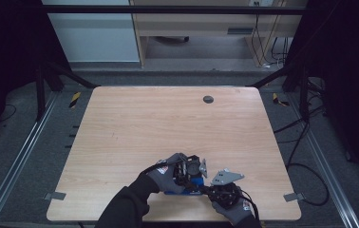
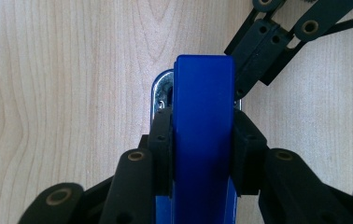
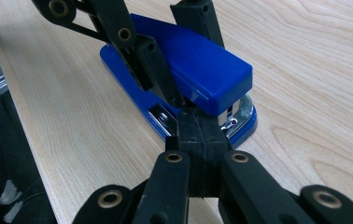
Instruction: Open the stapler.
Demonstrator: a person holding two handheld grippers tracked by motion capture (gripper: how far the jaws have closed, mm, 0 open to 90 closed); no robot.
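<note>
So the left gripper (image 2: 202,135) has its jaws clamped on both sides of the blue stapler (image 2: 203,140), which sits flat near the table's (image 1: 168,118) near edge. The right gripper (image 3: 201,128) is pinched fully shut, empty, tips at the stapler's metal front end.
</note>
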